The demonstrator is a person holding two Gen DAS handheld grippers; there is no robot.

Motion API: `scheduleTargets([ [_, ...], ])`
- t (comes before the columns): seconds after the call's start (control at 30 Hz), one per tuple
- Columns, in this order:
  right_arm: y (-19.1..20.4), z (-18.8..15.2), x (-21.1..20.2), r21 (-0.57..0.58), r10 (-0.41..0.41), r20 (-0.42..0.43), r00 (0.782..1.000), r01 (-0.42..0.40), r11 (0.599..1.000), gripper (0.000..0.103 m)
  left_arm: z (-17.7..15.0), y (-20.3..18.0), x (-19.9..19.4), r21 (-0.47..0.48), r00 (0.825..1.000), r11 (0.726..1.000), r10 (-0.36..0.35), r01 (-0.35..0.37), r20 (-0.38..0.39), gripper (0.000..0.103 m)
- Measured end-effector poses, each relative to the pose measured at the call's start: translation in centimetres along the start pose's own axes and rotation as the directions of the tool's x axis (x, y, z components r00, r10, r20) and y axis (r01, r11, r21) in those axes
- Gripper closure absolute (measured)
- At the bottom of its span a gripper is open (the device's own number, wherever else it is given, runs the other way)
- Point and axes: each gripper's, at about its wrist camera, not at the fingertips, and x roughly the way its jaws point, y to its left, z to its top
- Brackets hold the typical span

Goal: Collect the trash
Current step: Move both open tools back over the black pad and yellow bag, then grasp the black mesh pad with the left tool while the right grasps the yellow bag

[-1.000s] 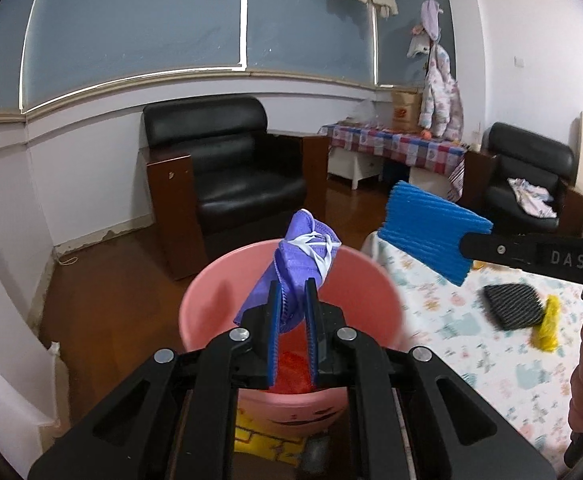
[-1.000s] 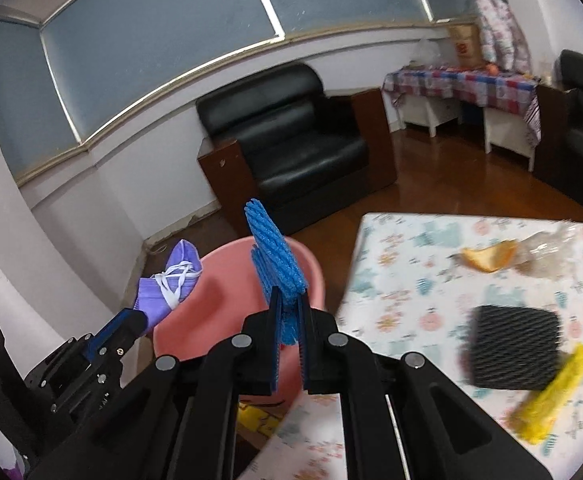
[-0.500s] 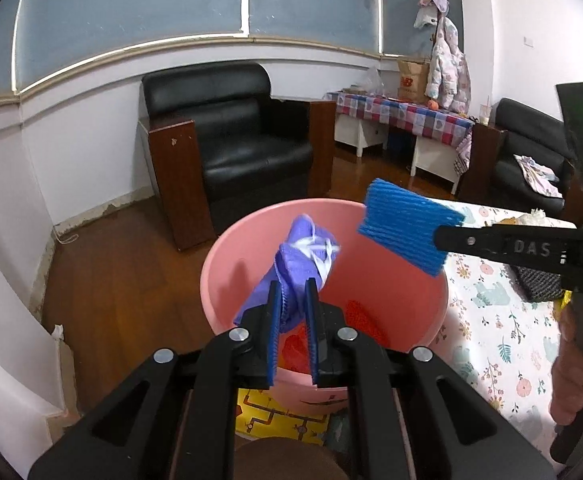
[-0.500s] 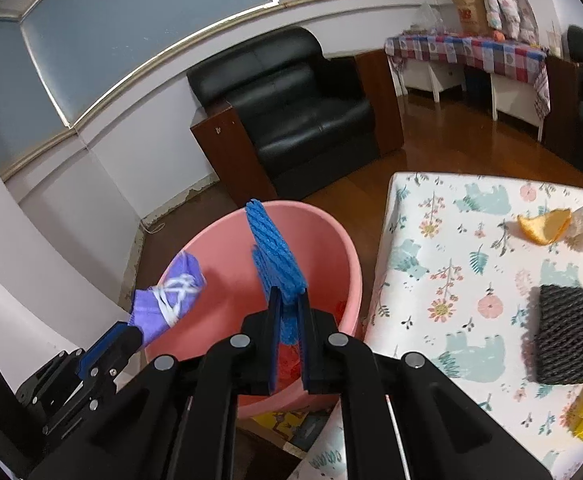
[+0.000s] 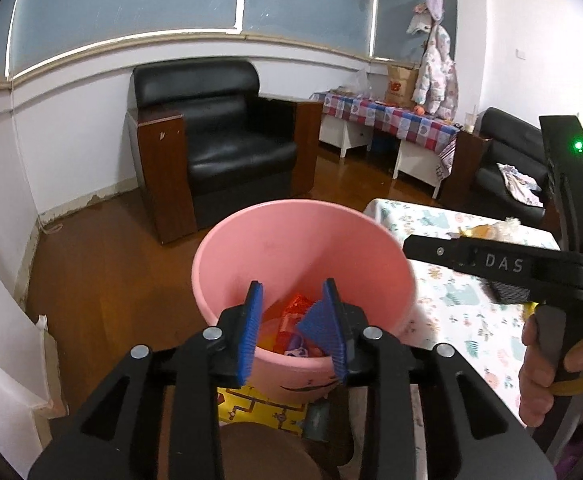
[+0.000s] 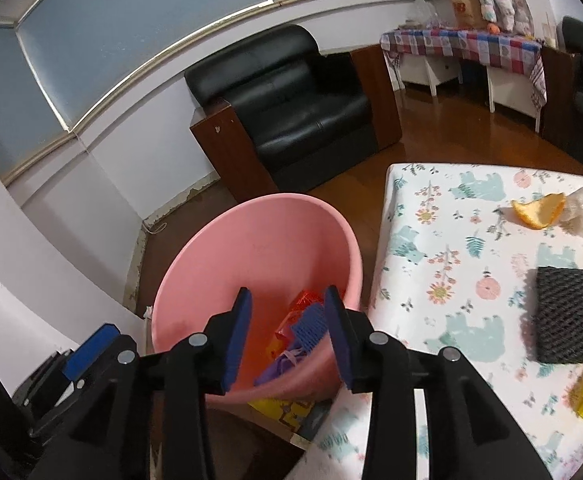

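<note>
Pink bucket (image 6: 211, 264) now holds the blue foam (image 6: 310, 326) and purple mask (image 6: 279, 366); both grippers' jaws just opened, nothing between them.

The left gripper (image 5: 293, 328) hangs over the pink bucket (image 5: 303, 240); its jaws have just been opening and stand apart with nothing pressed between them. In the bucket lie a blue pad (image 5: 317, 322), a purple mask (image 5: 297, 346) and red trash (image 5: 297, 306). At right, a hand (image 5: 559, 364) holds the right gripper (image 5: 503, 264) over the table (image 5: 467, 320), its jaws out of sight. An armchair (image 5: 227, 140) stands behind the bucket.
</note>
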Motion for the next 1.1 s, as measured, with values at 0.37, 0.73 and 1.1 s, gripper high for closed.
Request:
scheduleTargets([
  [0.37,-5.2,-2.7,-8.3,-0.046,-0.104,0.054,0.993,0.106,0.993,0.065,0.4,-7.5,-2.7,0.051,0.996,0.996,-0.082,0.080,0.047,0.072],
  [0.73,-17.4,-4.6,-14.0,0.211,-0.236,0.081,0.968,0.215,0.954,0.063,4.0,-11.6,-3.0,0.207,0.987,0.976,-0.094,0.066,0.128,0.072],
  [1.1,-21.2,-6.1,-14.9,0.281,-0.292,0.019,0.956,0.275,0.919,0.054,4.8,-16.5,3.5,0.137,0.955,0.946,-0.294,0.294,-0.024,0.072],
])
